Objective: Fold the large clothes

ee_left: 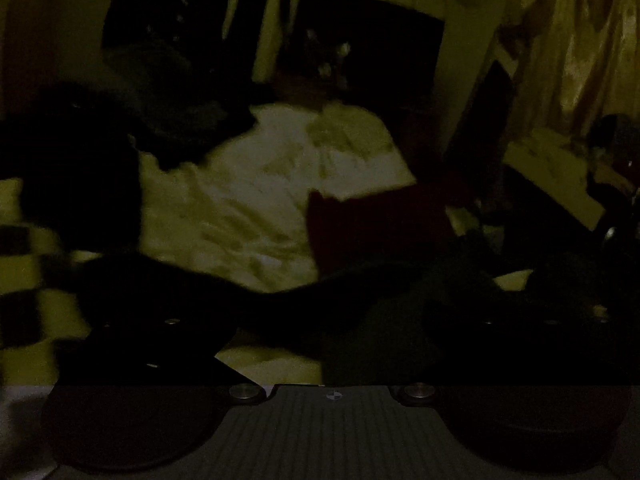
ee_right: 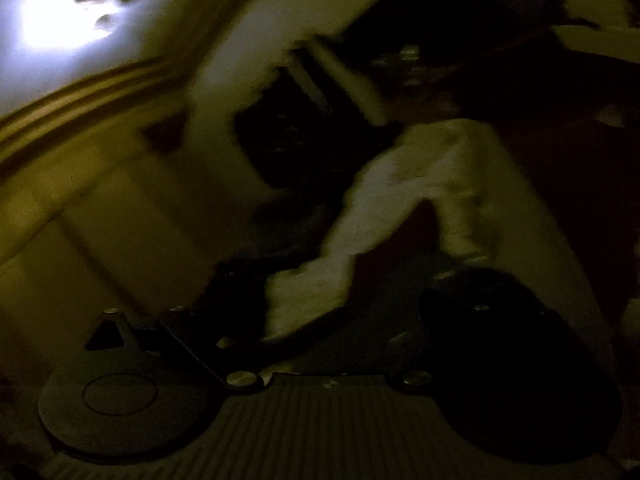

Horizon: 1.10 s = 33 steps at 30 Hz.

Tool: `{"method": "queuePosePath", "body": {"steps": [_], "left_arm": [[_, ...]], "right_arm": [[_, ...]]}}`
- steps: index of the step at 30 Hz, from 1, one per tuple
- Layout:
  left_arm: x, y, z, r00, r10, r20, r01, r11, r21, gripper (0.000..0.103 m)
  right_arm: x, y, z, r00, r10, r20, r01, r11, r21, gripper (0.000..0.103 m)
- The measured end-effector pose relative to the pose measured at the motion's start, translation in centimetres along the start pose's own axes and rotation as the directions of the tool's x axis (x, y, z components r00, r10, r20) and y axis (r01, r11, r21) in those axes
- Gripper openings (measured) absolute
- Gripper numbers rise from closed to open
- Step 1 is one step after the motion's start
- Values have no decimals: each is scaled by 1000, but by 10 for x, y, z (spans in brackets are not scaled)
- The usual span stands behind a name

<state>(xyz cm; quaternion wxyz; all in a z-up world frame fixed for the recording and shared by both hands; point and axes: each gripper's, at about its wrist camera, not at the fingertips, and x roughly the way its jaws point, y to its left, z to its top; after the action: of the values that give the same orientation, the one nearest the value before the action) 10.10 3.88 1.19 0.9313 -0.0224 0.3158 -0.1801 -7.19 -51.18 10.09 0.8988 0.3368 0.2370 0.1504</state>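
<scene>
Nearest to the left wrist camera is the left gripper, and its two fingers stand wide apart, released, with nothing pressed between them. Both pictures are very dark and blurred, so many edges are hard to read.

Just beyond these fingers a dark garment lies in a long band across a pale sheet. Its upper edge curves from the left side of the sheet to the right side. I cannot tell if the fingers touch it. On the left part of the sheet sits a dark heap (more cloth, or something else, I cannot say). At the right edge of the sheet lies a dark red cloth, with one corner pointing up onto the sheet. The middle of the sheet, between the heap and the red cloth, is bare and gives open room. Behind the sheet there is a dark headboard, and to the right of it hangs a curtain.

From the right wrist view, the right gripper is also released, its fingers spread wide. A pale cloth runs as a strip from between the fingers up and to the right; whether it is part of the sheet is unclear. A bright light glows on the ceiling at upper left.
</scene>
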Motion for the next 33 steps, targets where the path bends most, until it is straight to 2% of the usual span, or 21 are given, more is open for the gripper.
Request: {"method": "queuePosePath", "body": {"steps": [2, 5, 7, 8, 9, 10, 11, 12, 13, 14, 16, 18, 19, 20, 22, 24, 26, 27, 30, 32, 33], "left_arm": [[42, 1, 6, 996, 63, -55, -62, 998, 18, 103], [85, 3, 13, 988, 122, -96, -116, 991, 61, 103], [113, 2, 20, 980, 132, -151, -120, 989, 88, 103], [124, 0, 22, 978, 124, -168, -108, 989, 100, 103], [137, -2, 24, 976, 103, -190, -81, 989, 120, 103], [153, -5, 26, 970, 85, -227, -52, 987, 151, 103], [169, -9, 25, 961, 81, -264, -34, 983, 178, 103], [181, -15, 22, 952, 86, -293, -25, 978, 205, 103], [194, -20, 20, 945, 103, -310, -29, 972, 235, 103], [207, -24, 16, 941, 136, -310, -53, 964, 261, 103], [226, -25, 11, 934, 163, -317, -84, 965, 247, 103], [232, -21, 8, 935, 93, -343, -41, 987, 156, 103], [230, -18, 8, 935, 49, -352, -13, 994, 104, 79], [226, -16, 9, 936, 16, -352, 4, 999, 54, 71], [212, -15, 14, 953, 28, -300, -18, 999, 37, 70], [186, -15, 25, 978, 56, -200, -45, 997, 57, 69], [153, -8, 39, 993, 72, -98, -70, 997, 32, 69], [136, -2, 47, 996, 82, -46, -81, 997, 8, 70], [98, 17, 64, 989, 133, 68, -131, 991, -36, 70], [85, 31, 69, 979, 180, 100, -176, 983, -50, 71], [83, 39, 68, 975, 197, 104, -190, 979, -70, 72]], "right_arm": [[46, -8, 3, 988, -154, -14, 153, 987, -53, 95], [108, -23, 6, 944, -330, 19, 328, 926, -188, 92], [150, -43, 12, 909, -418, 13, 413, 892, -184, 92], [167, -54, 13, 897, -441, -23, 434, 890, -139, 92], [185, -70, 16, 904, -415, -100, 412, 910, -54, 92], [196, -86, 12, 920, -348, -181, 356, 935, 9, 91], [214, -98, 10, 925, -257, -281, 285, 957, 63, 89], [225, -107, 6, 919, -203, -338, 246, 965, 90, 88], [237, -112, 1, 908, -193, -372, 243, 965, 93, 84], [248, -112, -3, 895, -226, -384, 275, 959, 74, 63], [257, -117, -8, 869, -318, -380, 356, 934, 32, 36], [249, -121, -10, 897, -289, -335, 325, 944, 57, 20], [245, -120, -11, 907, -289, -306, 319, 946, 53, 12], [237, -120, -13, 912, -308, -270, 329, 944, 34, 11], [223, -124, -8, 918, -358, -167, 363, 932, -3, 10], [206, -126, -9, 920, -389, -53, 390, 921, 4, 10], [179, -127, -5, 915, -396, 76, 394, 918, 44, 10], [163, -125, -2, 901, -409, 144, 406, 912, 56, 10], [116, -114, 4, 803, -488, 341, 501, 863, 56, 10], [85, -112, 9, 744, -514, 427, 528, 844, 96, 9], [75, -115, 10, 727, -523, 445, 529, 840, 123, 9]]}}
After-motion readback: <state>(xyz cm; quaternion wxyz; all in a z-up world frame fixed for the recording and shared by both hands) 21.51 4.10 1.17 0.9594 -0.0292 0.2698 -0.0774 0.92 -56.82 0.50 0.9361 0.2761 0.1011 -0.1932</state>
